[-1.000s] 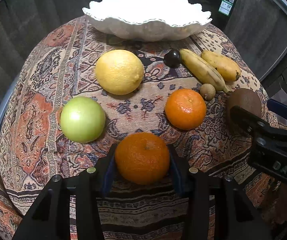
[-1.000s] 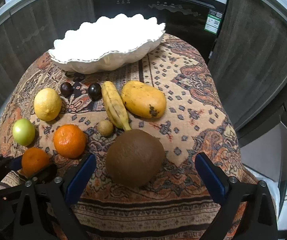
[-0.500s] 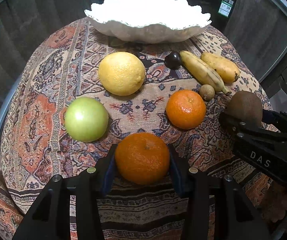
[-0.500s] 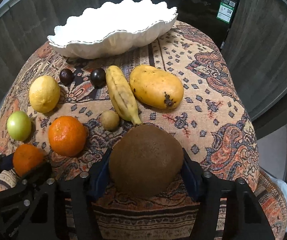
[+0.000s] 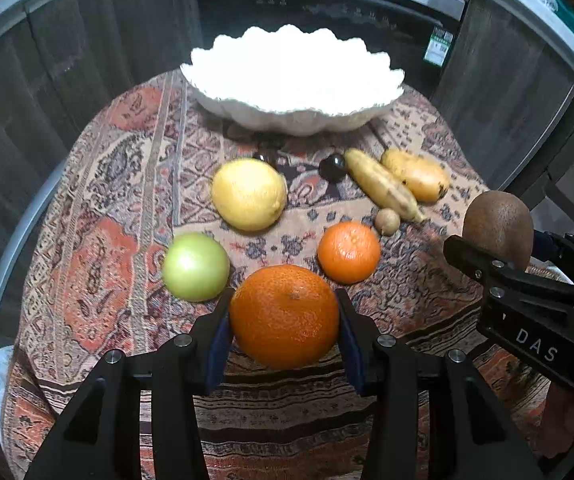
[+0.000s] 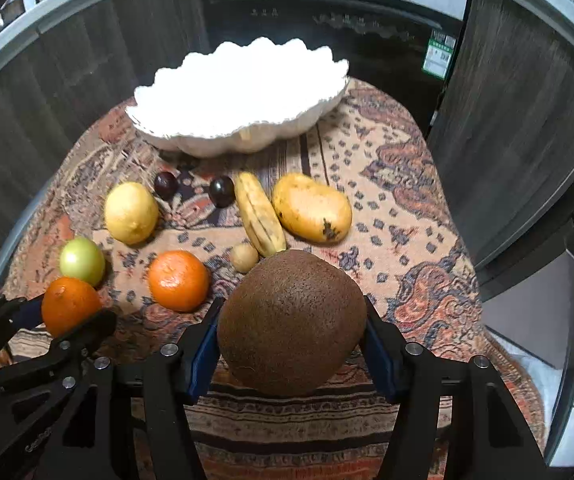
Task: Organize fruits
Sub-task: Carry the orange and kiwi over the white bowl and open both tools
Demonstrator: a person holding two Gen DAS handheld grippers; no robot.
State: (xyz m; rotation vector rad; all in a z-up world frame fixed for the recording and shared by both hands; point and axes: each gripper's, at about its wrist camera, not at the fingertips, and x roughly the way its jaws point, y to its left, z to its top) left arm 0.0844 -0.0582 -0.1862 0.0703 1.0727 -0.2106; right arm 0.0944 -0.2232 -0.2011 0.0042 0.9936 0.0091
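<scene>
My left gripper (image 5: 285,314) is shut on a large orange (image 5: 285,316), held a little above the patterned cloth. My right gripper (image 6: 291,320) is shut on a big round brown fruit (image 6: 291,324), also off the cloth. In the left wrist view that brown fruit (image 5: 499,228) shows at the right edge; in the right wrist view the held orange (image 6: 69,304) shows at the lower left. A white scalloped bowl (image 5: 295,120) stands empty at the far side. On the cloth lie a lemon (image 5: 249,194), a green apple (image 5: 196,266) and a second orange (image 5: 349,252).
A banana (image 5: 381,188), a yellow mango (image 5: 417,174), a dark plum (image 5: 331,167) and a small brown fruit (image 5: 387,221) lie right of centre. The cloth-covered table (image 5: 107,240) is rounded, with dark cabinets and an oven front behind the bowl.
The right gripper's jaws went from wide apart to pressed on the brown fruit, then lifted it. The left gripper rose with the orange in its grip.
</scene>
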